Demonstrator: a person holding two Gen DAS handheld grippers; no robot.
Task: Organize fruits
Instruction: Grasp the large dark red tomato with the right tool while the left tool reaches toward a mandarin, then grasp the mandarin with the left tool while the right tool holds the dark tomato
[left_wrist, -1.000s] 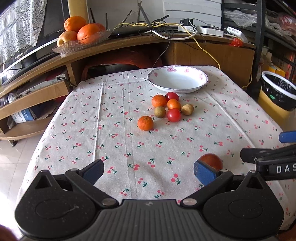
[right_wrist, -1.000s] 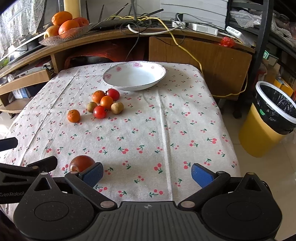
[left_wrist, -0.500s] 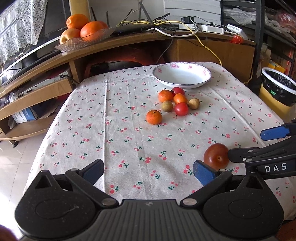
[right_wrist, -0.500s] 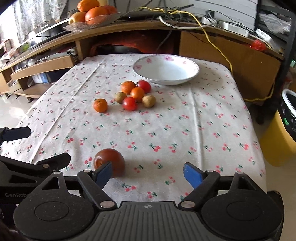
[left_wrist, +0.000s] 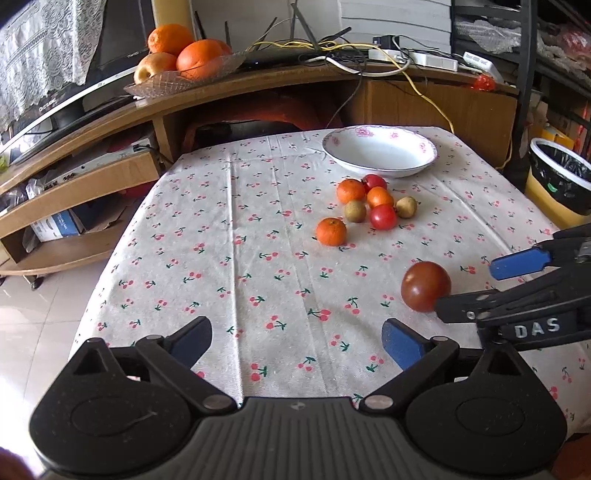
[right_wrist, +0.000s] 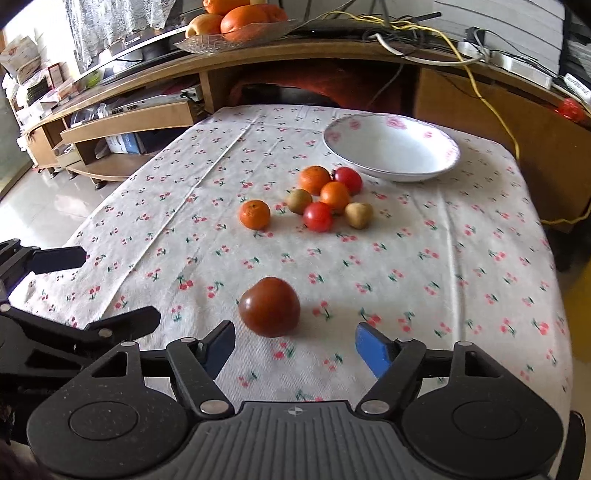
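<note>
- The right gripper (right_wrist: 295, 349) is low over the near part of the desk (right_wrist: 461, 258), fingers spread wide and holding nothing.
- A dark red tomato (right_wrist: 269, 307) lies on the cloth just ahead of the right gripper, nearer the left finger pad (right_wrist: 218, 349) but not touching it.
- The left gripper (left_wrist: 295, 341) is also spread wide and empty, with bare cloth between its fingers.
- In the left wrist view the tomato (left_wrist: 426, 285) sits at 2 o'clock of the left gripper, with one finger of the right gripper (left_wrist: 495, 291) against its near right side.
- A cluster of small fruits (right_wrist: 325, 199) lies at 12 o'clock of the tomato, well apart from it: oranges, red tomatoes and two brownish fruits packed close together.
- One orange (right_wrist: 255, 214) lies apart at 9 o'clock of the cluster.
- A white bowl (right_wrist: 391, 147) stands empty just beyond the cluster, near the far edge of the desk.
- Open cloth separates the tomato from the cluster and runs to the left edge.
- A bin (left_wrist: 561, 181) stands on the floor past the right edge.
</note>
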